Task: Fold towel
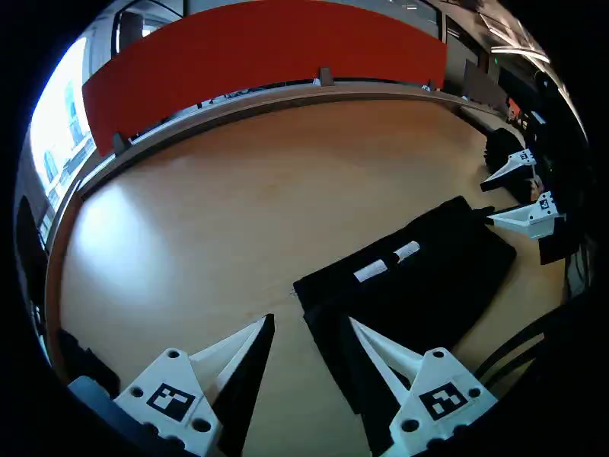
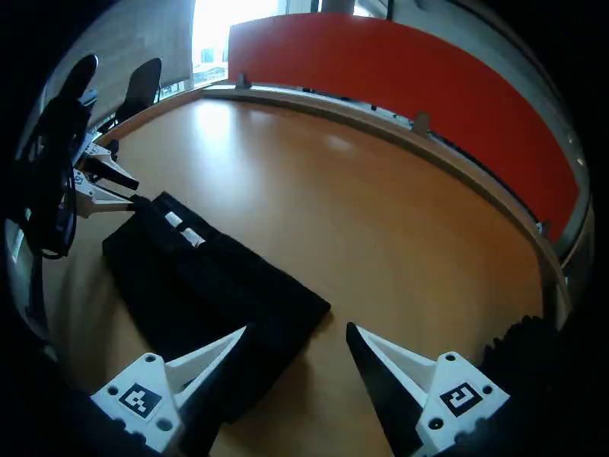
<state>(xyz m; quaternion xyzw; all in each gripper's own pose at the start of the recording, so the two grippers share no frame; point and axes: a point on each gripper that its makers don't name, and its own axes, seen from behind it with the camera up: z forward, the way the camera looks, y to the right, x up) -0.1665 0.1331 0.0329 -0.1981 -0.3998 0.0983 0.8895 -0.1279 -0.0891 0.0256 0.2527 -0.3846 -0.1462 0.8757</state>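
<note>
The big wooden table (image 1: 228, 198) is taking up most of both views, light and shiny. Along its far edge a long red divider panel (image 1: 266, 53) is standing upright. In the right gripper view, a couple of dark chairs (image 2: 141, 87) are sitting past the table's far corner, by a bright window.

The black towel (image 1: 426, 282) is lying flat on the table as a long folded rectangle, stretching between the two grippers. One short end is sitting at each tool.

In its own view, the left gripper (image 1: 308, 326) is hanging low over the near end with its fingers spread wide and gripping nothing. One finger is over the towel, the other is over bare wood, and the towel's corner is poking in between them.

The right gripper (image 2: 297, 329) is doing much the same in its own view. It's spread wide and holding nothing, with one finger above the cloth and one above the table. In the left gripper view it (image 1: 487, 202) is sitting at the towel's far end, gaping, with one fingertip right at the corner. I can't tell if it's actually touching.

Two small white tags (image 1: 387, 262) are showing on top of the towel.
</note>
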